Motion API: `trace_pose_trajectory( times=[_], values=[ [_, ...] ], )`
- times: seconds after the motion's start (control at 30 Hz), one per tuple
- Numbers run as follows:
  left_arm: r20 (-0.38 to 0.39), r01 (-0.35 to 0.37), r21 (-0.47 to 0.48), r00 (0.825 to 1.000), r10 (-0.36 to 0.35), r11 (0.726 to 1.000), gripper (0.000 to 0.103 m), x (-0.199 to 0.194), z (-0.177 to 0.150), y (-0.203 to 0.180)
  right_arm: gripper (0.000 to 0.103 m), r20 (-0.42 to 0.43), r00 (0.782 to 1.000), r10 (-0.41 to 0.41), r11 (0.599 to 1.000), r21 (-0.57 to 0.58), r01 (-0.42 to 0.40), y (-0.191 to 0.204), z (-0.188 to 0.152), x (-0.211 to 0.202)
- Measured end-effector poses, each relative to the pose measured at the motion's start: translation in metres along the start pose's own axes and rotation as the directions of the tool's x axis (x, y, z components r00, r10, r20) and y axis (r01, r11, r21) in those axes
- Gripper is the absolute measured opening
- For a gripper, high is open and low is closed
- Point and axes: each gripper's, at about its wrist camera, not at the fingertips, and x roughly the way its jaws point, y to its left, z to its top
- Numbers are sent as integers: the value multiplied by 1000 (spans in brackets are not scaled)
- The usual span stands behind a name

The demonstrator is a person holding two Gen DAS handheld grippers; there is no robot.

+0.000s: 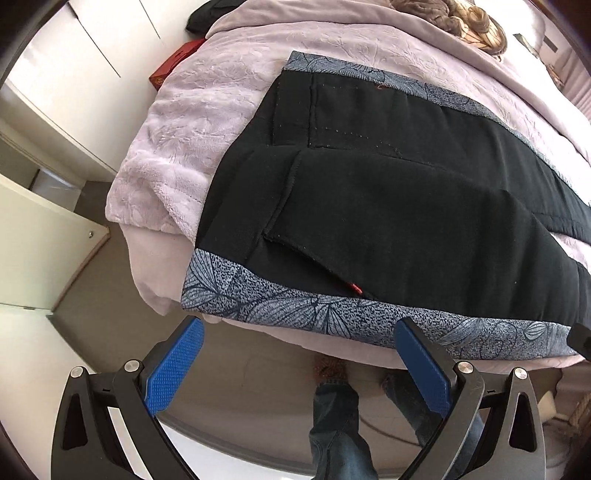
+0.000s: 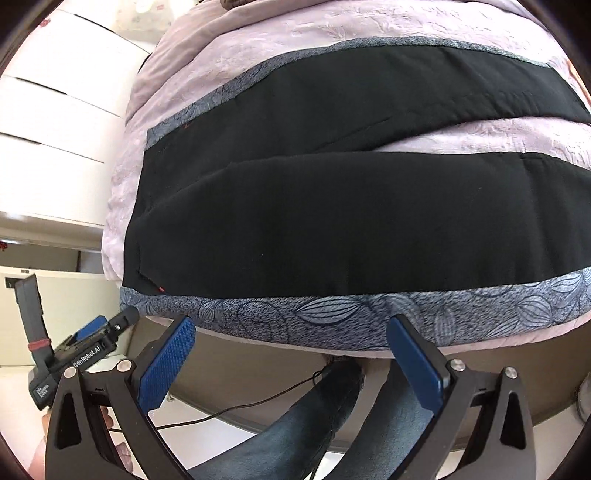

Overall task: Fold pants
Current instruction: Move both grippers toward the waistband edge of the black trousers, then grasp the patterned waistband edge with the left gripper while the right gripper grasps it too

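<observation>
Your left claw is released, both blue pads spread wide with nothing between them. It hangs off the near edge of the bed, not touching anything.

The pants lie flat on the lilac blanket, straight ahead of that claw and above it in the left wrist view. They are black, with a grey leaf-print stripe down the side seam. That stripe sits just past the left claw's fingertips, along the bed edge. A pocket flap with a small red tag lies ahead, between the two fingers' lines. The far stripe runs along the other leg, well beyond.

Your right claw is released too, pads wide, empty. Its fingertips sit just under the same grey stripe; I cannot tell if they touch it. Ahead of it both legs stretch off to the right, with a wedge of blanket showing between them.

The left claw's tip shows to the left of your right claw, close to the waist-end corner of the pants.

Below both claws: your jeans, the brown floor, and a thin black cable. To the far left of the left claw stands a white wardrobe, with a red box by the bed beyond the pants. A brown fuzzy throw sits at the far end of the bed.
</observation>
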Motion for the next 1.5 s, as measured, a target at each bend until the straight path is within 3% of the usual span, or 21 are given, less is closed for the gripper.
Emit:
trace_pose_trajectory(
  times=[1.2, 1.33, 1.43, 1.5],
  values=[
    [-8, 70, -51, 998, -70, 996, 103, 25, 2, 18, 103, 8, 1000, 21, 1000, 11, -21, -14, 4, 17],
    [16, 144, -96, 990, -143, 985, 103, 28, -6, 32, 103, 13, 994, 105, 994, 21, -105, -22, -2, 19],
    [50, 269, -177, 963, -264, 947, 103, 35, -17, 49, 103, 24, 969, 245, 966, 76, -246, -40, -12, 24],
    [50, 326, -230, 945, -324, 917, 103, 45, -21, 58, 97, 18, 953, 303, 944, 132, -303, -58, -20, 34]
  ],
)
